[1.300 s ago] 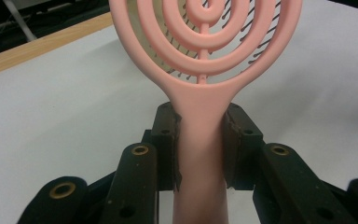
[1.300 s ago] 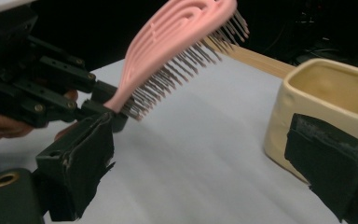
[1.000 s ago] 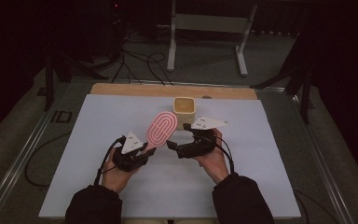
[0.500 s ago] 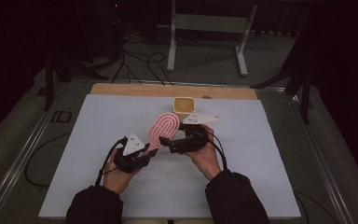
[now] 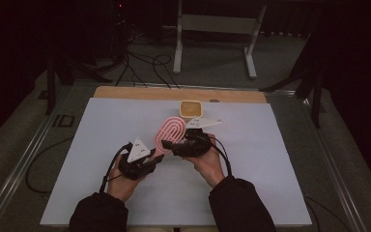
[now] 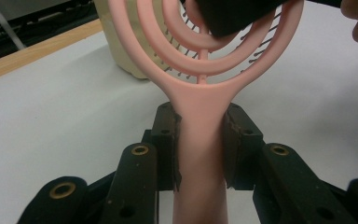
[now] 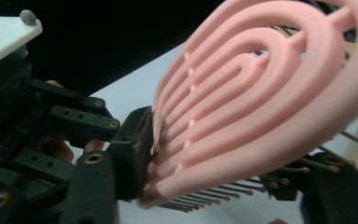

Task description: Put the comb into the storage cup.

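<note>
A pink hairbrush (image 5: 171,131) with looped ribs is held up over the white table (image 5: 92,145). My left gripper (image 5: 154,157) is shut on its handle; in the left gripper view both pads clamp the handle (image 6: 200,140), and my left gripper (image 6: 200,149) points at the head. My right gripper (image 5: 176,145) has come in from the right, and its jaws have just been closing around the brush head (image 7: 261,93). In the right gripper view one pad (image 7: 133,149) lies against the ribbed back. The other jaw meets the bristle tips.
A small beige cup (image 5: 190,109) stands at the back of the table, just behind the brush (image 6: 121,51). A wooden strip (image 5: 125,92) borders the far edge. Beyond it are a metal stand (image 5: 212,29) and cables on the floor.
My right gripper has moved left to the brush head, and its jaws have narrowed around it. The left gripper and the brush have stayed where they were.
</note>
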A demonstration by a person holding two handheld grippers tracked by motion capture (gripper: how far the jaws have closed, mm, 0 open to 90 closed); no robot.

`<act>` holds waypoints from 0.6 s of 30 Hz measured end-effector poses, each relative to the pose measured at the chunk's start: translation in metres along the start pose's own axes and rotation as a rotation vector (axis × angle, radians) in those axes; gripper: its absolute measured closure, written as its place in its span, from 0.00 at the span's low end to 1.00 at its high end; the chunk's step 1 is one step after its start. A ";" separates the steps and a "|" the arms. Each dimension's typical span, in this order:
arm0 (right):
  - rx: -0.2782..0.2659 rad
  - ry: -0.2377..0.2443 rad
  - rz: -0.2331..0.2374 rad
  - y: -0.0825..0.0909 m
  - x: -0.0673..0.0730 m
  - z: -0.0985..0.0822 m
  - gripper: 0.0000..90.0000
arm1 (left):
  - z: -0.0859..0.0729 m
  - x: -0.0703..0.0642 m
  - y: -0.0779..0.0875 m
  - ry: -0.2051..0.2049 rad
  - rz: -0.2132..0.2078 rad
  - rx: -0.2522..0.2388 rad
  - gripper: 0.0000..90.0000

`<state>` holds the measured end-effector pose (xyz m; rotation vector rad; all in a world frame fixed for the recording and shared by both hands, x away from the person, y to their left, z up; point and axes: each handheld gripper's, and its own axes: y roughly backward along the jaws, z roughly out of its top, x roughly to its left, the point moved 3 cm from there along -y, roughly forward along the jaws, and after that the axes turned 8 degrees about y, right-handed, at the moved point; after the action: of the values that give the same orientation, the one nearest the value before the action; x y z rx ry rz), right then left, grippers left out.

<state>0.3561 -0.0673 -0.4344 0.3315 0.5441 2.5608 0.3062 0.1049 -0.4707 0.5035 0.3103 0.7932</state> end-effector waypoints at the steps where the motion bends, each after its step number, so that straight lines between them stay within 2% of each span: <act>1: -0.001 -0.007 0.000 0.000 0.000 0.000 0.53 | -0.001 0.000 -0.001 0.003 0.000 0.000 0.78; 4: -0.001 -0.039 0.017 0.000 -0.001 0.001 0.58 | -0.001 0.000 -0.002 0.005 -0.002 0.003 0.78; 11: -0.003 -0.047 0.075 -0.002 0.005 0.002 0.69 | -0.004 0.001 -0.005 0.014 -0.010 0.015 0.78; 18: -0.001 -0.051 0.080 -0.005 0.012 0.006 0.71 | -0.004 0.004 -0.004 0.024 -0.016 0.013 0.78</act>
<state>0.3501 -0.0556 -0.4300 0.4251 0.5205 2.6213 0.3094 0.1073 -0.4767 0.5031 0.3414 0.7821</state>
